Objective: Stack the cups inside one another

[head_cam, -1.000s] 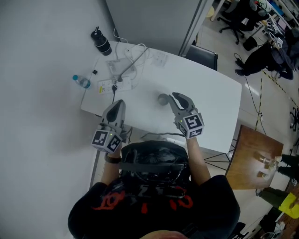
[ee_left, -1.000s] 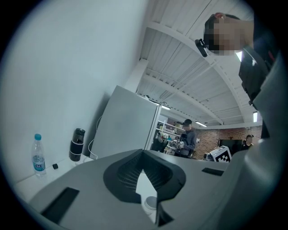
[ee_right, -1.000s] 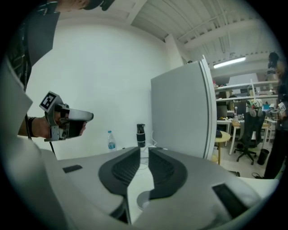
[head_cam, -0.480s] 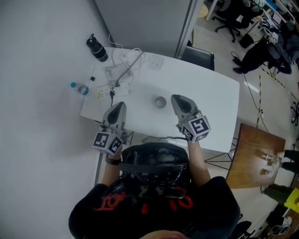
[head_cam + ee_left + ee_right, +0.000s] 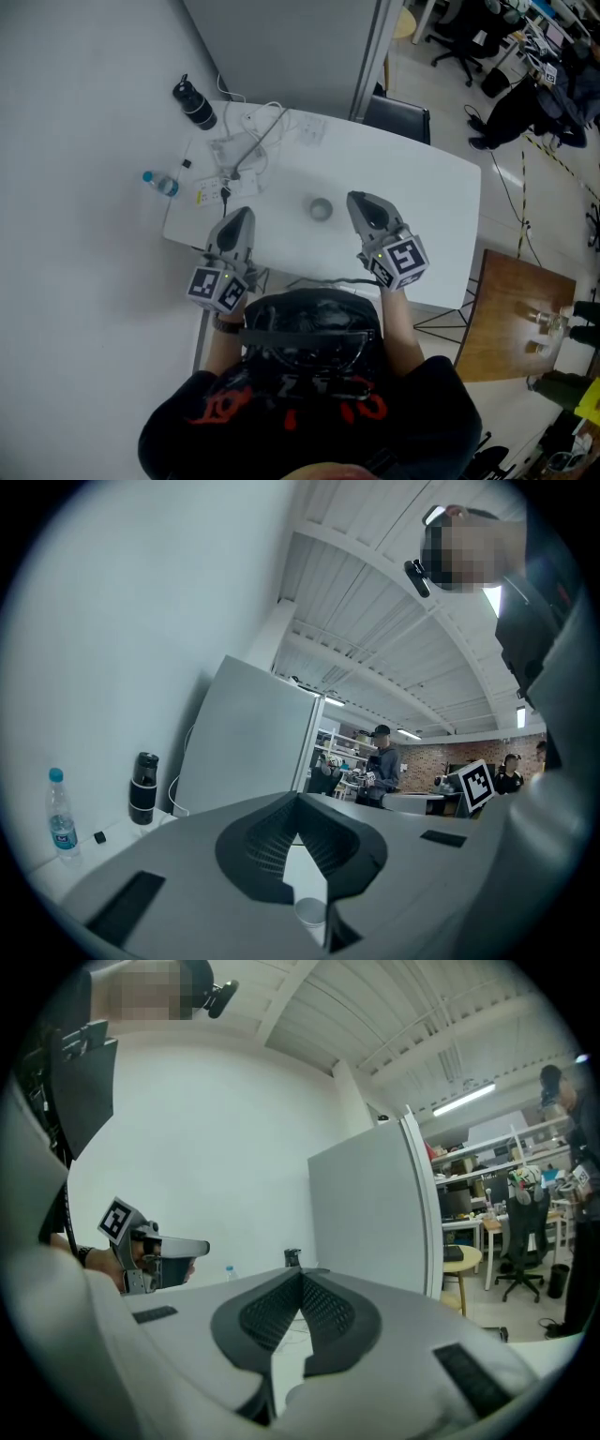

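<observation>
A small pale cup (image 5: 321, 208), possibly a nested stack, stands alone near the middle of the white table (image 5: 422, 197). It also shows low down between the jaws in the left gripper view, as the cup (image 5: 309, 910). My right gripper (image 5: 360, 200) hovers just right of the cup, clear of it, with its jaws shut on nothing. My left gripper (image 5: 240, 217) is held over the table's near left edge, well left of the cup, with its jaws also closed and empty. The right gripper view shows the left gripper (image 5: 155, 1252) off to the side.
At the table's far left corner are a black flask (image 5: 194, 101), a water bottle (image 5: 161, 182), and a power strip with tangled cables (image 5: 234, 155). A dark chair (image 5: 398, 114) stands at the far edge. A wooden table (image 5: 511, 319) lies to the right.
My right gripper has let go of the cup, lifted away to its right, and closed its jaws. The cup stays on the table. The left gripper has barely shifted.
</observation>
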Demonstrator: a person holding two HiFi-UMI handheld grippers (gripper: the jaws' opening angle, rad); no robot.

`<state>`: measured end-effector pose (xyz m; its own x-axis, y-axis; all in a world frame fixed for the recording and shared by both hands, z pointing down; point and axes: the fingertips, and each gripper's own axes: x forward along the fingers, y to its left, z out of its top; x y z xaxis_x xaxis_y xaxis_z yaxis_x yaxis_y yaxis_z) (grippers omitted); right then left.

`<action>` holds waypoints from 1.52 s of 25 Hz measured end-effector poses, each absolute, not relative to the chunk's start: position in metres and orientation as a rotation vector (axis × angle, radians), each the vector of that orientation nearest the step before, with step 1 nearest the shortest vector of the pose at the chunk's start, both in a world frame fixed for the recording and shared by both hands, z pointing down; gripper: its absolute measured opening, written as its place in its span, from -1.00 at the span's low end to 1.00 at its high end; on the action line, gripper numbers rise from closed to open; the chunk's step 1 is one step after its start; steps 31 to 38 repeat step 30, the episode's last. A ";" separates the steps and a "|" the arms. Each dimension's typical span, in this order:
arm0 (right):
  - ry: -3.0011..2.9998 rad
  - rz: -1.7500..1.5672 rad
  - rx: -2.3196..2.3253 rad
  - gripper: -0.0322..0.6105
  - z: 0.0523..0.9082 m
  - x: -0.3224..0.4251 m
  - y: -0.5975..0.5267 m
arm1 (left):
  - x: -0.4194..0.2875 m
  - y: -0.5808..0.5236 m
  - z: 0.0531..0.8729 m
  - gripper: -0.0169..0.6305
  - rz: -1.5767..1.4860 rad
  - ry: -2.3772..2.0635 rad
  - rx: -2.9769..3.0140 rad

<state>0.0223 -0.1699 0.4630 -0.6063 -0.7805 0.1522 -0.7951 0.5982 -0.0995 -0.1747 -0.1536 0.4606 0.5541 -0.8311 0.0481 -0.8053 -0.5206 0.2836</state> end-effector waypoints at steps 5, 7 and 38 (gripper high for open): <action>-2.753 0.209 1.323 -0.89 0.461 0.019 -0.168 | -0.174 -0.153 0.462 -0.96 -0.134 -1.359 2.516; -2.751 0.217 1.324 -0.89 0.460 0.020 -0.168 | -0.174 -0.153 0.462 -0.96 -0.132 -1.361 2.512; -2.727 0.218 1.405 -0.89 0.463 0.049 -0.167 | -0.143 -0.156 0.456 -0.96 -0.096 -1.283 2.558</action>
